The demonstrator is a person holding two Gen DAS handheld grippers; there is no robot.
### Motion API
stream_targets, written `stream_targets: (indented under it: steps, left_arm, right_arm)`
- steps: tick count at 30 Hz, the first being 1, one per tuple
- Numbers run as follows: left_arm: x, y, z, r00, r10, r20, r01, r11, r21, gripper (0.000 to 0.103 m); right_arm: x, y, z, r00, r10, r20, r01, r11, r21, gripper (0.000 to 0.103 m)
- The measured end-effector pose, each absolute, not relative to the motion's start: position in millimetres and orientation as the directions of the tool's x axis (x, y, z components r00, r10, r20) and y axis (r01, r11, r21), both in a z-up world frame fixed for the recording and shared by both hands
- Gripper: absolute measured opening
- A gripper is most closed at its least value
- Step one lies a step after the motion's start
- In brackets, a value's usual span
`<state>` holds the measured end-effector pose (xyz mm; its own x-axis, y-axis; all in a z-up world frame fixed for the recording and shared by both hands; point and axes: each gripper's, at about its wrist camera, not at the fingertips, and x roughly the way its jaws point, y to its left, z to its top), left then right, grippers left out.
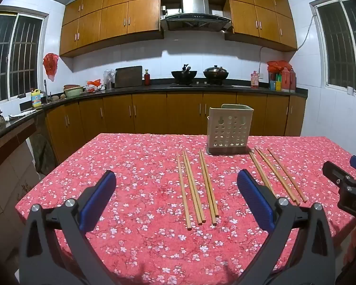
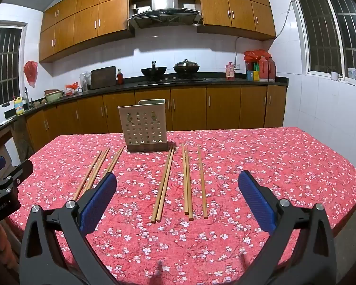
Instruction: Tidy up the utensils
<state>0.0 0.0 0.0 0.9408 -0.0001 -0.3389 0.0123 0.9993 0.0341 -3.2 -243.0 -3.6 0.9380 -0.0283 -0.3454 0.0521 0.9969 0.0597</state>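
Ten or so loose chopsticks are waiting on the desk while both hand-held grippers are hovering empty.

Long light-brown wooden chopsticks [image 1: 197, 187] are lying flat in two groups on the desk draped in a red floral cloth [image 1: 142, 166], tips pointing toward 12 o'clock at the beige perforated plastic utensil holder [image 1: 229, 130], probably laid out so for easy lifting. The left hand-held gripper [image 1: 175, 196] is hanging over the near edge with jaws spread wide, and the right hand-held gripper [image 2: 178, 196] is doing likewise, its own group [image 2: 186, 182] lying straight ahead. Nothing appears to be in the holder yet, so sorting looks barely begun.
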Motion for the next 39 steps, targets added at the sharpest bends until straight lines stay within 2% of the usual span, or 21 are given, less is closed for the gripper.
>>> stream_targets:
  steps: [39]
  left_arm:
    - [0.2, 0.2, 0.0, 0.938, -0.001, -0.347, 0.013, 0.999, 0.031, 0.099]
  right_arm:
    - [-1.6, -242.3, -5.6, 0.937, -0.03, -0.348, 0.053, 0.997, 0.057, 0.101]
